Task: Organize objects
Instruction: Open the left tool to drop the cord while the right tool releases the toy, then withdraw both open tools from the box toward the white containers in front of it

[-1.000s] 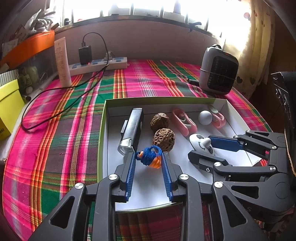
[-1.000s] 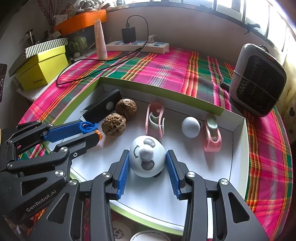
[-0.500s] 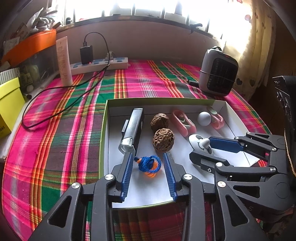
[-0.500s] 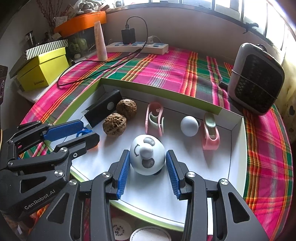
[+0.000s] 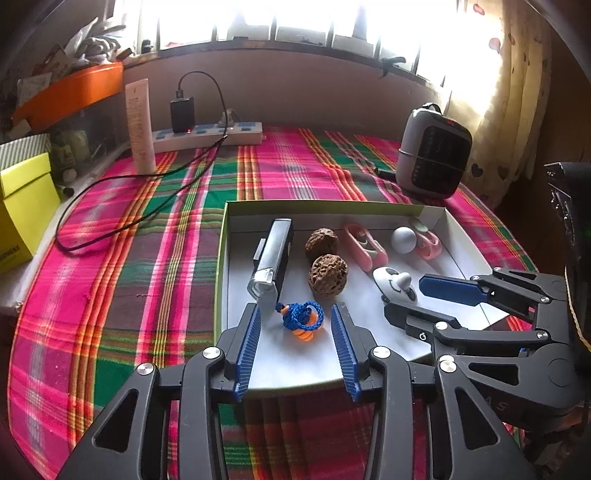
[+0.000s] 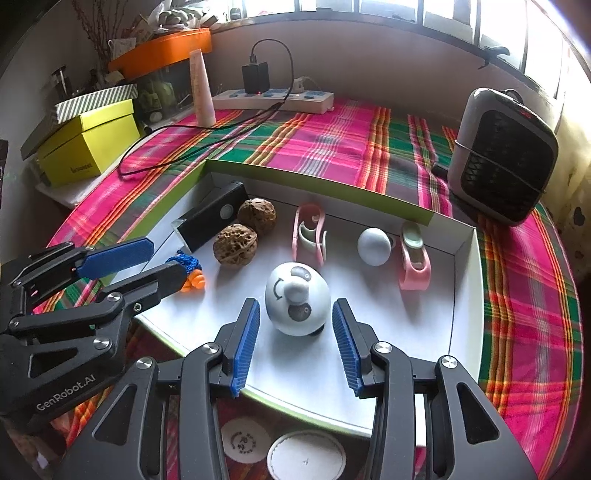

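Now releasing: left hand-held gripper [image 5: 295, 325], jaws just opening, straddles the blue-and-orange corded earplugs [image 5: 301, 320]; right hand-held gripper [image 6: 295, 328] gapes around the white panda-faced toy [image 6: 297, 304]; next, withdraw.

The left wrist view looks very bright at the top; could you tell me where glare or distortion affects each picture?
Left wrist view: the window is blown out white and the curtain washed; the tray stays readable. Right wrist view: less glare, though fisheye bends the tray rim.

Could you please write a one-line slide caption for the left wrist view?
Left gripper, jaws just opened, straddles a blue-and-orange cord toy lying free in the white tray.
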Demonstrator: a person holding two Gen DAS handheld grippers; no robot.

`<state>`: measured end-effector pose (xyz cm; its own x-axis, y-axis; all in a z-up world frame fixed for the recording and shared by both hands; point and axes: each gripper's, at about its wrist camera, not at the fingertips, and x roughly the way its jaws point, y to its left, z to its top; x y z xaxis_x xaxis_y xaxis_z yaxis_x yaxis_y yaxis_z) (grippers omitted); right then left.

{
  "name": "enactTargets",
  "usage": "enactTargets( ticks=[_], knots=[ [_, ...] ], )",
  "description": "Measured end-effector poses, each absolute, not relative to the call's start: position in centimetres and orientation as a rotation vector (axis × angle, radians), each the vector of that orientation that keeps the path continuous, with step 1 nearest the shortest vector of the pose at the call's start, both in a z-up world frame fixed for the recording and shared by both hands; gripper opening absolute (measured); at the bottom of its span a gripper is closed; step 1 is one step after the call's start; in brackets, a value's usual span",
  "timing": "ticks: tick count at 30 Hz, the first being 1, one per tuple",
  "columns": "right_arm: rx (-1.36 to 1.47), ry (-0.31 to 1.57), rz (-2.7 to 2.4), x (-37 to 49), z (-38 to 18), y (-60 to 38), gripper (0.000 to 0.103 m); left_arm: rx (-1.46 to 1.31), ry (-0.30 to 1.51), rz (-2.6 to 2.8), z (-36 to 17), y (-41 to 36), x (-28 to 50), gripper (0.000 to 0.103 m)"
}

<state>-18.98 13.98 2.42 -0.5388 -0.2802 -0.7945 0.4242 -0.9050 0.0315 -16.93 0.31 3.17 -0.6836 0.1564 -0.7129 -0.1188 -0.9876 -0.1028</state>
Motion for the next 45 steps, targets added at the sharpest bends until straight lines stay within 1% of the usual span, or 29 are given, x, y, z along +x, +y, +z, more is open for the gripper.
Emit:
enactTargets(
  ticks=[14, 22, 30, 45],
  knots=[
    [1.163, 0.191, -2.486, -16.3, 3.9, 14.6, 0.043, -1.131, -0.095, 2.775, 4.4, 0.0, -14.3, 0.039],
    [1.114, 0.146, -2.516, -14.0, 4.8, 15.2, 0.043, -1.098, -0.049, 2.797, 5.1, 0.5, -12.1, 0.039],
    [1.066, 0.133, -2.552, -11.6, 5.6, 15.9, 0.043, -1.075, -0.052, 2.775, 5.5, 1.1, -10.3, 0.04],
    [1.089, 0.091, -2.58, -9.1, 4.0, 17.6, 0.043, -1.095, -0.043, 2.734, 4.4, 2.3, -8.3, 0.04]
  ],
)
